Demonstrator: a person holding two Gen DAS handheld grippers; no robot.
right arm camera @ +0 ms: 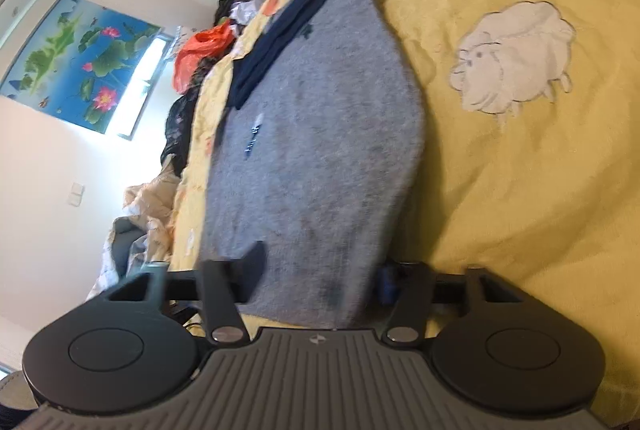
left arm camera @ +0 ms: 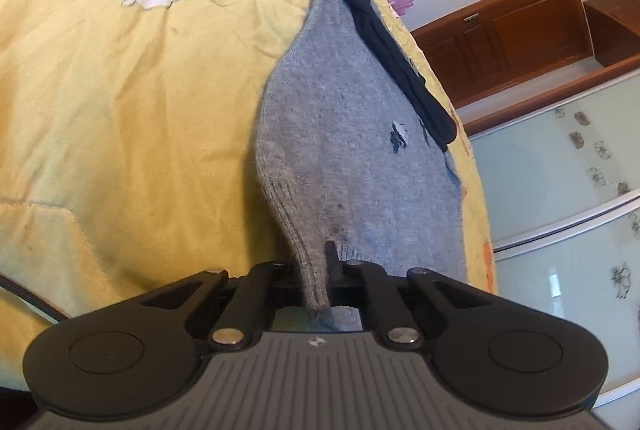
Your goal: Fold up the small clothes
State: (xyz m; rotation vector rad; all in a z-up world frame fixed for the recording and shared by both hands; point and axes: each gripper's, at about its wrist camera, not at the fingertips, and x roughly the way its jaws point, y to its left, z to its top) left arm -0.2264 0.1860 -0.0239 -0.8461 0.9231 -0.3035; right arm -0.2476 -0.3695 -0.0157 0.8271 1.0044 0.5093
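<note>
Grey sock [left arm camera: 344, 134] stretching away from left hand-held gripper [left arm camera: 318, 270], hem pinched.

2 wrist views, close, angled down; share grey sweater [left arm camera: 344, 134] [right arm camera: 320, 134].

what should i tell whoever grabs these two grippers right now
Left gripper: shut on the near hem of the grey knit garment.
Right gripper: fingers closed on the same garment's near edge.
The garment lies flat on the yellow bedspread, with a dark blue piece along its far side.
Done: both near edges gripped.
Left: no fold made yet; probably lift and carry the near edge to the far end.
</note>
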